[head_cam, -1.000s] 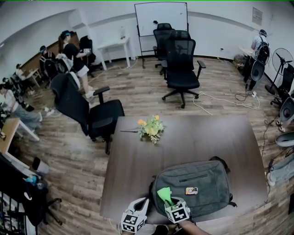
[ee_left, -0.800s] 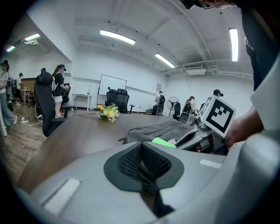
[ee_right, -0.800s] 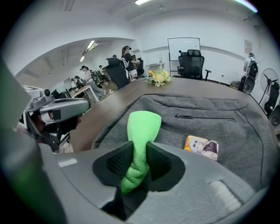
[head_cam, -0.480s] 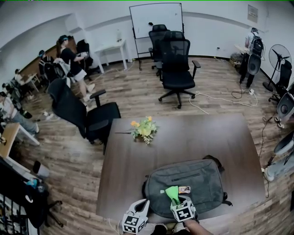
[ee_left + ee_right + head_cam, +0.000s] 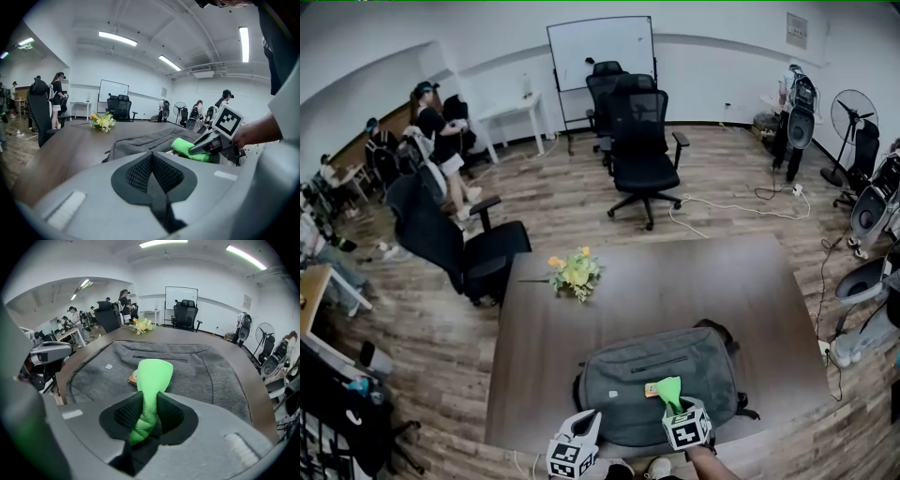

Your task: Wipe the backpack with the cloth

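Observation:
A grey backpack (image 5: 661, 380) lies flat on the brown table (image 5: 581, 328) near its front edge; it also fills the right gripper view (image 5: 187, 366) and shows in the left gripper view (image 5: 140, 143). My right gripper (image 5: 675, 410) is shut on a bright green cloth (image 5: 667, 391), whose free end (image 5: 152, 376) hangs over the backpack's near part beside a small orange tag (image 5: 133, 377). My left gripper (image 5: 584, 428) sits at the table's front edge, left of the backpack, jaws pressed together with nothing between them.
A bunch of yellow flowers (image 5: 572, 274) lies on the table's far left. Black office chairs (image 5: 637, 155) stand beyond the table, another chair (image 5: 450, 239) at its left. People stand and sit along the left wall; fans (image 5: 862, 150) and cables are at the right.
My right gripper has carried the green cloth to the right across the backpack's near part. The head view has shifted, so the table and backpack sit further left in it.

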### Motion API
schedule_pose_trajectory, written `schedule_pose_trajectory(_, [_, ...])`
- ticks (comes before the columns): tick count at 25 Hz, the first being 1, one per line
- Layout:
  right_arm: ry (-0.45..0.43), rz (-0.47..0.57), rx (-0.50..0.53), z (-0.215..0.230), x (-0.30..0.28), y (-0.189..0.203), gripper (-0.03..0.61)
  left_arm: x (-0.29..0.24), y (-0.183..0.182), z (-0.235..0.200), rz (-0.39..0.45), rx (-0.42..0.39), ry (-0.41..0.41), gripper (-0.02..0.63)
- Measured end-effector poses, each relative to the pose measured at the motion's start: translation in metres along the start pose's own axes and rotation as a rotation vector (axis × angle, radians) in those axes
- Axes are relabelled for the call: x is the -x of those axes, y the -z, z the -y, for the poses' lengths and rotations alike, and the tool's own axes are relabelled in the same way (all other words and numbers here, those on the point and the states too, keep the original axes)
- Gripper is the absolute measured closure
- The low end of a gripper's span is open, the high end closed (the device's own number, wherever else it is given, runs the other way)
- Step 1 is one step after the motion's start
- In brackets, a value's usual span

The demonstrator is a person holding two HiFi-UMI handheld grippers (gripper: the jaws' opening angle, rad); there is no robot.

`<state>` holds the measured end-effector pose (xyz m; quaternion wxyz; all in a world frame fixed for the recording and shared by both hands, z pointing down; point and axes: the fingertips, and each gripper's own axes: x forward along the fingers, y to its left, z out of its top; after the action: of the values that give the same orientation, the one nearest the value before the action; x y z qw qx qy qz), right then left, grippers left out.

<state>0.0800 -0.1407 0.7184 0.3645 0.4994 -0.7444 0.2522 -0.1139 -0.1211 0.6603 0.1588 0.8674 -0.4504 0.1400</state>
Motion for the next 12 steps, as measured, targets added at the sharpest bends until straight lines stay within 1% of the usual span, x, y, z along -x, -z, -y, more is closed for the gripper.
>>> schedule_pose_trajectory(3, [0.038, 0.01, 0.008, 0.017, 0.005, 0.001, 0.483, -0.005, -0.001, 0.006, 0.004, -0.007, 0.008, 0.595])
schedule_pose_trajectory(8, [0.11, 0.006, -0.014, 0.05, 0.02, 0.003, 0.483, -0.005, -0.004, 0.012, -0.01, -0.008, 0.006, 0.595])
schedule_pose_trajectory(12, [0.164, 0.017, -0.006, 0.075, 0.03, 0.003, 0.483, -0.006, 0.004, 0.012, -0.025, -0.033, 0.005, 0.595])
